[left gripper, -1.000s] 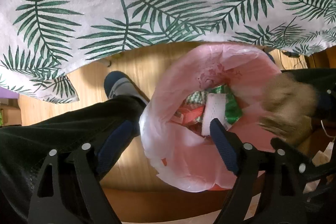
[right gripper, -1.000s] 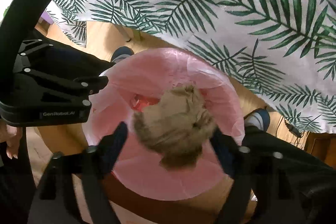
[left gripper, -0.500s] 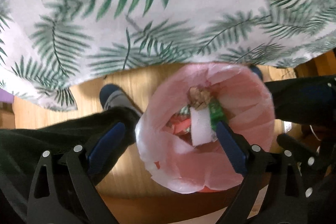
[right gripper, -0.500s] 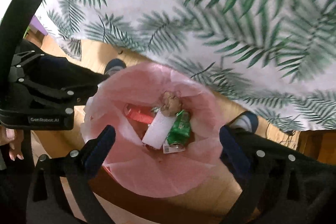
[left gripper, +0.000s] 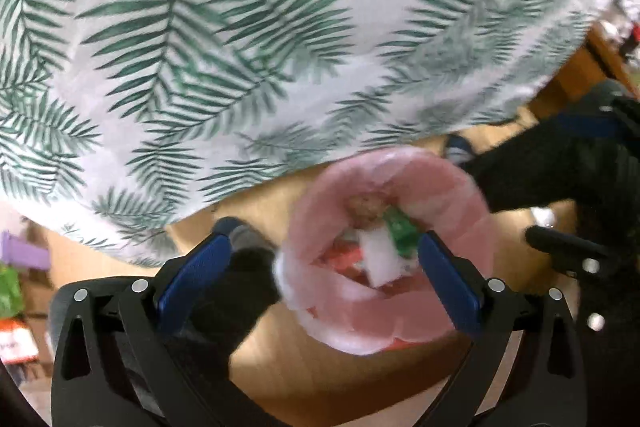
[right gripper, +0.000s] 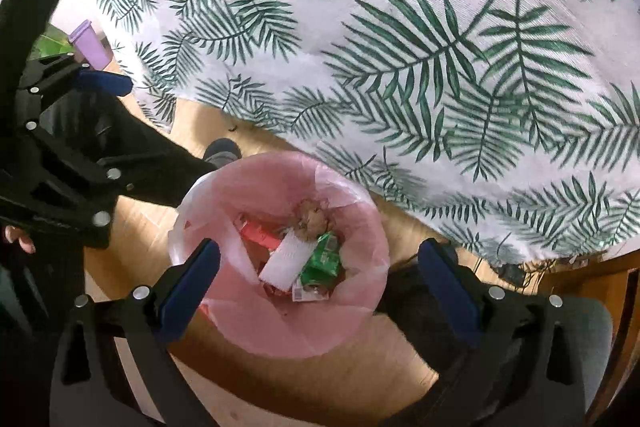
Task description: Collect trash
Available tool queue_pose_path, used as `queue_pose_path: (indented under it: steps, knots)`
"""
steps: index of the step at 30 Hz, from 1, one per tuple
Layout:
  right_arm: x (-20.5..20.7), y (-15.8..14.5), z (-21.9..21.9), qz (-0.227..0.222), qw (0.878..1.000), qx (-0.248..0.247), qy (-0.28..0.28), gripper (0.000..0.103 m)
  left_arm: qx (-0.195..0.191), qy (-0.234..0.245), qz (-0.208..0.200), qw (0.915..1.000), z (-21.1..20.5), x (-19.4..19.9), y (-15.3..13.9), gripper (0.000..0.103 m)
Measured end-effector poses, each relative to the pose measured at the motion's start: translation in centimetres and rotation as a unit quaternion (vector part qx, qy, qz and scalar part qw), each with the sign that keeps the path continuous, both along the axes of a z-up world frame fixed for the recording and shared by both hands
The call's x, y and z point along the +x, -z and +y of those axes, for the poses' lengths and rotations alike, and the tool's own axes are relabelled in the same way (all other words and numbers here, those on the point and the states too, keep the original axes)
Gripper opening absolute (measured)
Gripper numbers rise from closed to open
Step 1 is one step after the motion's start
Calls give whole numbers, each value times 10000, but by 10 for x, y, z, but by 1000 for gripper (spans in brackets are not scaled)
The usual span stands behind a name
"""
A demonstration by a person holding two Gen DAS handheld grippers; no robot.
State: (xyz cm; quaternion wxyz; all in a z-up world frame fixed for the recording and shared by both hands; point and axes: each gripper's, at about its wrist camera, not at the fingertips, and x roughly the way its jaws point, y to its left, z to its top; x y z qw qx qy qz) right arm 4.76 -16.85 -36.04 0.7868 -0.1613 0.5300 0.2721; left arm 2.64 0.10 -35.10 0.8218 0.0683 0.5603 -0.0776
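Since a second ago the brown crumpled wad (right gripper: 313, 219) has left the right gripper (right gripper: 320, 269) and dropped into the pink-lined bin (right gripper: 362, 315) directly below its spread, empty fingers. The left gripper (left gripper: 322, 267) is opening too, nothing between its jaws. Both hang above the bin mouth, likely so trash lands among the green carton (right gripper: 322, 261) and white paper (right gripper: 286, 261).

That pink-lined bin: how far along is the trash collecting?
Done: the pink-lined bin already holds a brown crumpled wad, a white wrapper, a green carton and red packaging. In hand: nothing; the left gripper is opening and empty, the right gripper open and empty. Left: unclear, no loose trash shows on the leaf-print tablecloth.
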Motion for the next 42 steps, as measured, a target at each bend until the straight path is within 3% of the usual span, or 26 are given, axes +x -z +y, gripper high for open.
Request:
queue_pose_path:
  steps: [3,6,10,19,28,34,42]
  knots:
    - [-9,0,-2,48,9999,-112,-66,98,-145,101,-6,9998,-1,-5,-2,97]
    - [-18,1,2,-207,9984,-456,-248,98,35,188,84,9998,-5,-6,11,97]
    - [-22,-4,5,-271,9983,-387,-343,98,96,262,292,9992,-5,-7,24,97]
    - [-18,5,1,-150,9988,-350,-313,98,304,236,313,9988,-4,-6,30,97]
    - [-16,5,2,-99,9989,-286,-346,98,255,237,347,9988,-4,-3,29,97]
    - [-9,-7,-3,86,9997,5,-214,98,279,259,337,9987,-6,-4,29,97]
    - [-14,-7,-1,63,9989,-389,-249,98,215,203,345,9990,-4,-5,25,97]
